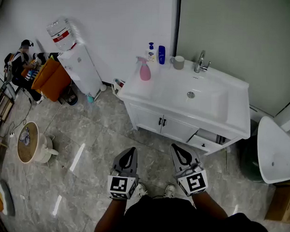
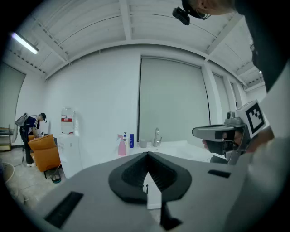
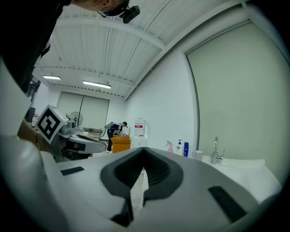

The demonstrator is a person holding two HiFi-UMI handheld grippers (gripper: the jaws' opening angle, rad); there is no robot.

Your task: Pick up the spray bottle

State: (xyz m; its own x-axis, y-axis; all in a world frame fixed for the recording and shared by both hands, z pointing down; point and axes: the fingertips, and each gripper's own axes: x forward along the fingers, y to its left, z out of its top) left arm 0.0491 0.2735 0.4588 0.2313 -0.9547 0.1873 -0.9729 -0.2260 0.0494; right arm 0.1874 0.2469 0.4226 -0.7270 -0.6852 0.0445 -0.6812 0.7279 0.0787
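Spray bottle [image 1: 144,70] in the head view stands upright at the back left corner of a white vanity counter [image 1: 221,116], in the upper middle of the frame. It is pink translucent plastic with a paler trigger head; its long axis is vertical and the nozzle points toward the frame's left. To its right along the wall stand a white pump bottle [image 1: 150,51], a blue bottle [image 1: 161,54], a grey cup [image 1: 178,62] and a chrome faucet [image 1: 201,63]. Any print on them is too small to read. At upper left a water dispenser [image 1: 80,68] carries a clear jug with a red label, also unreadable. The floor is glossy grey stone-look tile. At bottom centre the left gripper [image 1: 131,150] and right gripper [image 1: 175,147] are side by side, well apart from the bottle, each bearing a cube of black-and-white square markers.

In the left gripper view the bottle [image 2: 122,146] appears small, left of centre on the counter edge, upright, nozzle toward the left. The grey gripper's dark ribbed pads meet at the tips, with nothing between them.

In the right gripper view the bottle [image 3: 170,146] sits right of centre, upright, nozzle toward the left. This gripper's jaws are also pressed together and empty.
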